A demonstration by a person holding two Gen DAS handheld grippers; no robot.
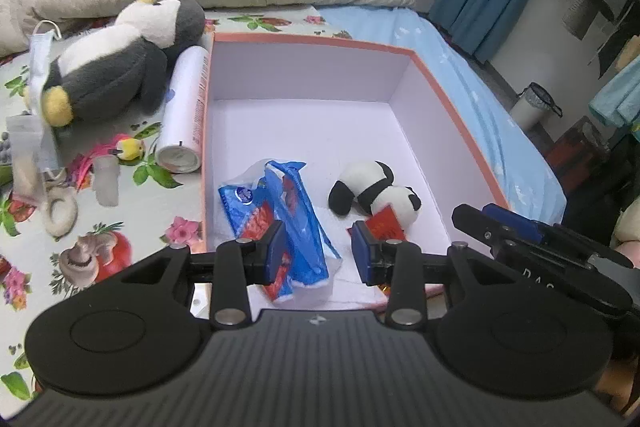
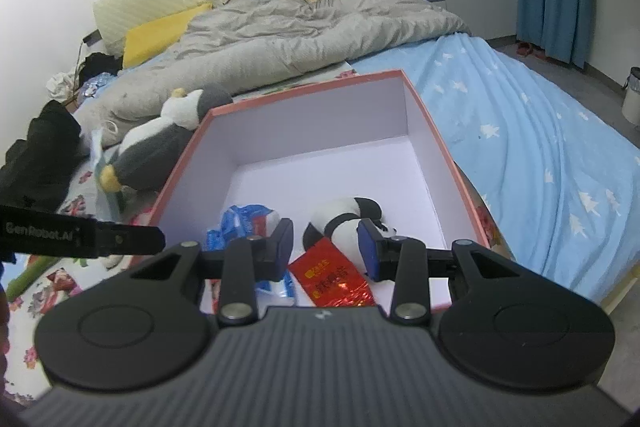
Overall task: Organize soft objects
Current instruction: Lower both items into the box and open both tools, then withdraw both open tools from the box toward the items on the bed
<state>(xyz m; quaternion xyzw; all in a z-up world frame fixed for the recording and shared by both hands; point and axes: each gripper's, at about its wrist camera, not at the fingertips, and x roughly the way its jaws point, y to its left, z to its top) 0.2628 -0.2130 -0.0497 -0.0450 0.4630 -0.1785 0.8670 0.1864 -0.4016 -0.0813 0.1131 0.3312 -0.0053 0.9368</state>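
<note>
- The bed point(image 2: 532, 131) carries everything, its grey duvet point(image 2: 304, 27) pushed back toward the headboard, seemingly to leave the flowered sheet free as a sorting ground.
- A pink-rimmed box point(image 1: 308, 41) sits open on that sheet, plainly the collecting place for the soft things, white inside and more than half bare.
- The plush penguin point(image 1: 120, 63) lies on its side outside the box, just beside its left wall, with a white roll point(image 1: 184, 111) between them. I'd judge it the obvious next item (and the bulkiest).
- A face mask point(image 1: 40, 67) hangs against the penguin's far side, also still out.
- Inside, at the near end, a blue tissue pack point(image 1: 280, 211) lies crumpled.
- The little panda point(image 1: 376, 193) rests beside it, a red packet point(image 2: 332, 277) by its head.
- The left gripper point(image 1: 320, 251) hovers over the box's near edge, jaws apart, nothing between them.
- The right gripper point(image 2: 326, 251) hangs over the panda and packet, equally spread and empty.
</note>
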